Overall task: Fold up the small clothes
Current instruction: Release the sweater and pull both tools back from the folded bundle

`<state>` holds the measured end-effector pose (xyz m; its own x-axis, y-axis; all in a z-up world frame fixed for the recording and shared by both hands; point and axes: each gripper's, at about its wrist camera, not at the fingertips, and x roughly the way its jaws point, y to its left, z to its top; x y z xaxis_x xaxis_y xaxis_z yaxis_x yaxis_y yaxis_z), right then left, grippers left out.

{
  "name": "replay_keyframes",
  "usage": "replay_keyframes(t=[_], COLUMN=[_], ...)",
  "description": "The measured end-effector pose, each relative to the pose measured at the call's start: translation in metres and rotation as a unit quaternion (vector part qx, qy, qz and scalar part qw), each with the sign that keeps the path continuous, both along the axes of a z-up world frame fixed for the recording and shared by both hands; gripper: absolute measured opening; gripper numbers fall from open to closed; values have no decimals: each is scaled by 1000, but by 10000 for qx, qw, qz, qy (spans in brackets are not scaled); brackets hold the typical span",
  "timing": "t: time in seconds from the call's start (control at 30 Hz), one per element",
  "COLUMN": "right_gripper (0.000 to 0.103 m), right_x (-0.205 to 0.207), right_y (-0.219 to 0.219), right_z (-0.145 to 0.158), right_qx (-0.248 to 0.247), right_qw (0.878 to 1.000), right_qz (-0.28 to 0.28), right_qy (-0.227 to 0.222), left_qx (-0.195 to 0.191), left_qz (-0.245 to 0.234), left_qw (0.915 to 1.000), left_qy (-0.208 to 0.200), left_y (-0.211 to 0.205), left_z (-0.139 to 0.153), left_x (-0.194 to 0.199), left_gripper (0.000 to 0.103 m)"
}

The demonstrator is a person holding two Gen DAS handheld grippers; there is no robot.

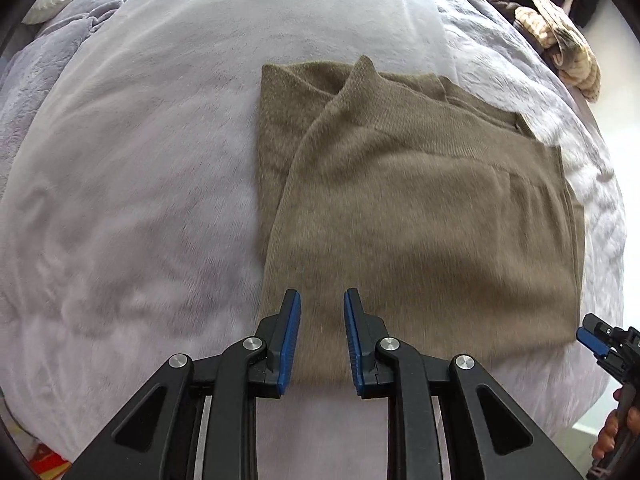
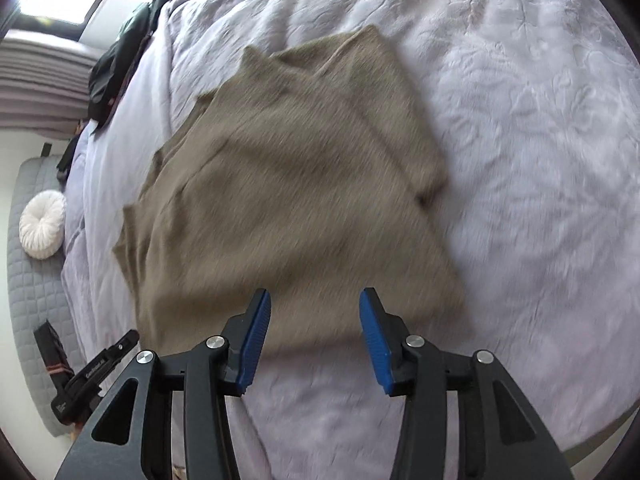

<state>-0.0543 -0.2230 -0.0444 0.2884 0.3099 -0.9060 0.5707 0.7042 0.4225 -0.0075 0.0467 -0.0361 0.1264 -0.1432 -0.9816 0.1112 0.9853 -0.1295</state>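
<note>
An olive-brown knit garment [image 1: 420, 200] [image 2: 300, 200] lies folded and flat on a lavender plush bed cover [image 1: 120, 160] [image 2: 520, 120]. My left gripper [image 1: 322, 294] hovers over the garment's near left edge. Its blue pads stand a narrow gap apart with no cloth pinched between them. My right gripper [image 2: 315, 294] is over the near edge of the same garment, jaws wider apart and empty. The right gripper [image 1: 592, 338] also shows at the lower right of the left wrist view, beside the garment's corner, held by a hand [image 1: 616, 432].
A heap of tan patterned cloth [image 1: 560, 40] lies at the bed's far right edge. Dark clothes [image 2: 120, 60] are piled along the left edge. A white round cushion [image 2: 42, 224] rests on a grey quilted mat [image 2: 32, 300] beside the bed.
</note>
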Motion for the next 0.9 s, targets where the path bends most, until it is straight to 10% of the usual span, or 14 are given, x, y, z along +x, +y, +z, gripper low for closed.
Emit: replay_keyframes(t=[0.53,0.6,0.63,0.9], right_gripper=[67,67,67,67], right_x=[-10,-10,-9,-9], right_y=[110,118,121,133], right_z=[25,24,24,27], right_qx=[-123,-145,-166,-316], right_qw=[9947,9936,9930,9907], right_qz=[1017,1107,1158,1299], right_qy=[97,147,172,246], left_qx=[218,243,315,459], left_qz=[-344,-306,-244,-176], left_qw=[9991,9992,9992,9987], left_qy=[101,88,42,-169], left_y=[7,10,12,25], left_z=[25,25,25,27], left_x=[-47,-48,-49,-52], left_gripper=[24,64,103,102])
